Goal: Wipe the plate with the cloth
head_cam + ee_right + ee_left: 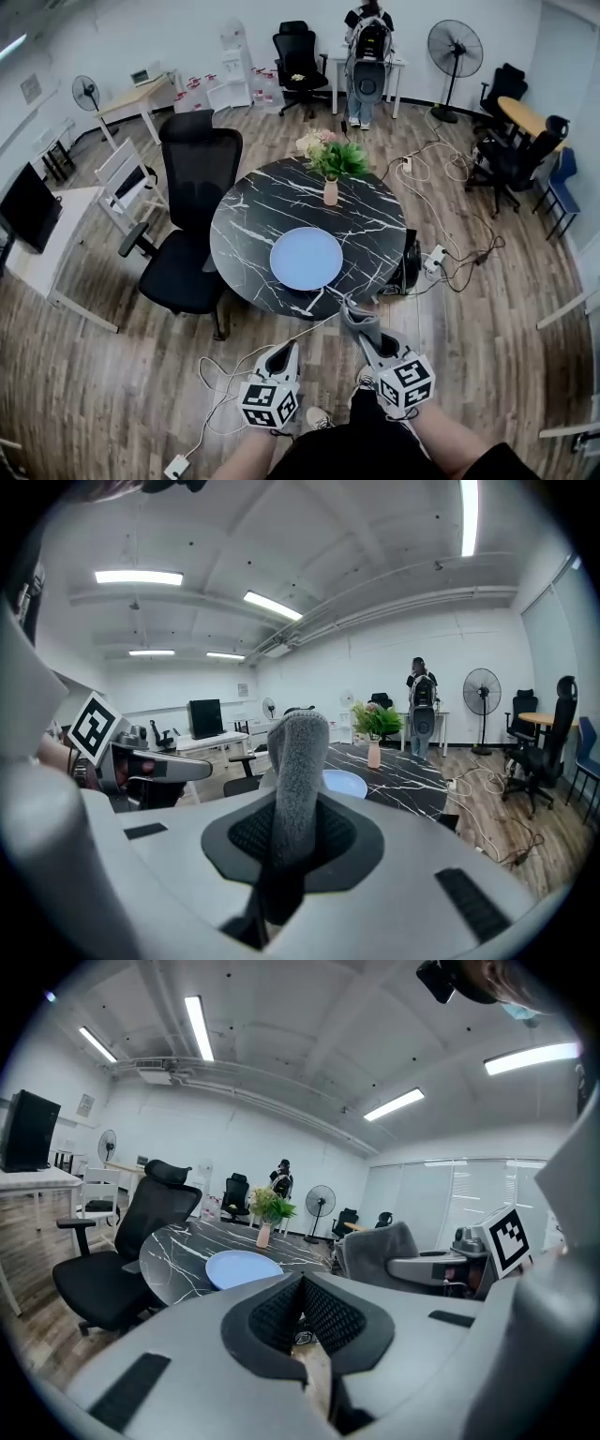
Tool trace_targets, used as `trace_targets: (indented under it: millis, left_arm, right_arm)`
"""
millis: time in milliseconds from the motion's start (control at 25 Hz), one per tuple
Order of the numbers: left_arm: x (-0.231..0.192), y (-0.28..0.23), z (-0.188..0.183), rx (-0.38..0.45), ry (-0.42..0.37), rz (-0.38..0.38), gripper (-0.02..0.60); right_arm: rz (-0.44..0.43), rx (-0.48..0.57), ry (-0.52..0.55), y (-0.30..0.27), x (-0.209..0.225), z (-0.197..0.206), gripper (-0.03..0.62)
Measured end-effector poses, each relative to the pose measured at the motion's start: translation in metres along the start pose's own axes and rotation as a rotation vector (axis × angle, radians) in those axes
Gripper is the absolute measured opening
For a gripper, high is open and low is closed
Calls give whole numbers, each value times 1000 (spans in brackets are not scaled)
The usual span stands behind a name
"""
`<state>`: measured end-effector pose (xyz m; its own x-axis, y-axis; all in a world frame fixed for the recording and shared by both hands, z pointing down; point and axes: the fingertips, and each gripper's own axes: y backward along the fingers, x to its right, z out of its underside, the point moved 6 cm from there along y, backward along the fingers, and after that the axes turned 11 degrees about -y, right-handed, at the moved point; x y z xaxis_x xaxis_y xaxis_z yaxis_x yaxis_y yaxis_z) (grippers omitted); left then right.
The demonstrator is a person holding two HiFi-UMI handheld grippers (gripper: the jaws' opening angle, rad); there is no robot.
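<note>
Black marble with white veining is forming the round table [246, 211], and the pale blue plate [307, 258] is lying flat on its near half, bare and apart from everything else on the top. It is looking shallow, smooth and rigid, probably slick and light enough to skate under a firm wipe, so pressing straight down on it, or pinning its rim, seems wiser than pushing sideways.

The grey cloth [298, 761] is not touching the plate yet. It is standing up out of the right gripper [296, 841], whose jaws are clamping its lower part so that a soft, fuzzy roll is sticking out past the tips. It is looking limp and light. That free upper end is the part to lay on the plate, and the present hold low down is leaving plenty of fabric for that.

The left gripper [302, 1312] is carrying nothing, its ribbed pads pressing together. Both tools are hanging short of the table's near edge, over the wooden floor and a loose white cable [234, 375].

Further out, a pink vase [330, 192] of flowers is standing past the plate, a black office chair [192, 234] is sitting at the table's left, and a person [367, 56] is standing by a far desk.
</note>
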<state>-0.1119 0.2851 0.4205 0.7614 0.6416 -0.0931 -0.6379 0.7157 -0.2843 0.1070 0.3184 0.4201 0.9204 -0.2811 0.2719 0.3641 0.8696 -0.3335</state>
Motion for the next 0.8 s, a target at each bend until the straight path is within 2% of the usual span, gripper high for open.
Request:
trace_targets:
  millis: [800]
  left_arm:
    - [-4,1,6,-6,16,-1,18]
  right_arm:
    - [17,14,-22,2,1,6,57]
